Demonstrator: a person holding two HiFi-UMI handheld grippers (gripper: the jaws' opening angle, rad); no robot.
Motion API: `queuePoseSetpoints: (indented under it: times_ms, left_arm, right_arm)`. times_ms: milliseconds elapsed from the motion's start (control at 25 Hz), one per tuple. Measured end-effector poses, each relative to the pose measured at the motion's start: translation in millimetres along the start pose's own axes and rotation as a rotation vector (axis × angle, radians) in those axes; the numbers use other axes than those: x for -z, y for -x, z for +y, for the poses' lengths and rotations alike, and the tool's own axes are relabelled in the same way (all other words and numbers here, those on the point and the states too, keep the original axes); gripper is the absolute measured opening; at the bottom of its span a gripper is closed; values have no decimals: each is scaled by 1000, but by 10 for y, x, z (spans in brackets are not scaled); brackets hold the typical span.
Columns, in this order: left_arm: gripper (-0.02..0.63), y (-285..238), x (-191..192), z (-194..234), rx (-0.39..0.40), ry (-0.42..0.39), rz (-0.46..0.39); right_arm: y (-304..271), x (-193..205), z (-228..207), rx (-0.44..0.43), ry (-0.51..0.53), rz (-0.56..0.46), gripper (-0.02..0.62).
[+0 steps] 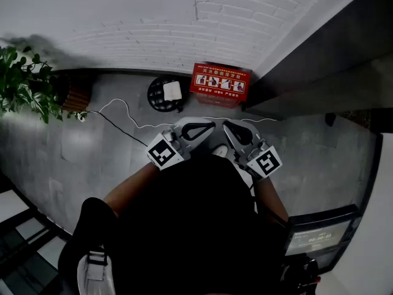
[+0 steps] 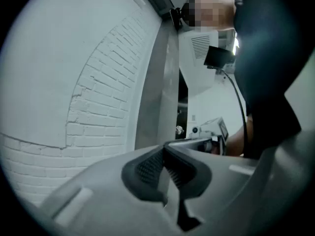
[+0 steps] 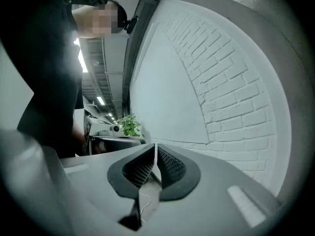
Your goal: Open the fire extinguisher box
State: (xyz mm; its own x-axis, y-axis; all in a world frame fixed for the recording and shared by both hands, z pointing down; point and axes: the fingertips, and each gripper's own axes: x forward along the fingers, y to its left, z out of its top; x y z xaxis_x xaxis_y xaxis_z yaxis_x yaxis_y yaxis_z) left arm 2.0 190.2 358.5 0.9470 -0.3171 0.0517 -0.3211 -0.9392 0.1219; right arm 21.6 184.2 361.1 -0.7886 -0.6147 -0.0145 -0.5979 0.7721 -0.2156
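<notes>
The red fire extinguisher box [image 1: 220, 83] stands on the grey floor against the white brick wall, its lid with white pictograms facing up and closed. Both grippers are held close to the person's dark torso, well short of the box, tips angled toward each other. The left gripper [image 1: 206, 128] [image 2: 165, 149] is shut with nothing between its pads. The right gripper [image 1: 228, 129] [image 3: 155, 146] is also shut and empty. Both gripper views look past the jaws at brick wall, not at the box.
A round black stand [image 1: 161, 94] with a white item on it sits left of the box. A white cable [image 1: 123, 117] trails across the floor. A potted plant [image 1: 24, 82] is at far left. A dark wall panel [image 1: 319, 60] rises on the right, a screen [image 1: 319, 235] at lower right.
</notes>
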Motion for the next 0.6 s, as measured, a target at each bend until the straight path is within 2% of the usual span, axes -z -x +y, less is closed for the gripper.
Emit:
queuePoseSetpoints:
  times_ms: [200,400,600]
  left_arm:
    - [3,-133,29,-84,-35,13,12]
    - [3,-291,27,-82,-103,-25,29]
    - [3,-393,54,-50,-148,-13,42]
  right_arm:
    - [182,20,-64,-26,-10,11,11]
    - [325,16,-200,-60,-26,16,11]
    - [382,117,-311,-89,-47,37,11]
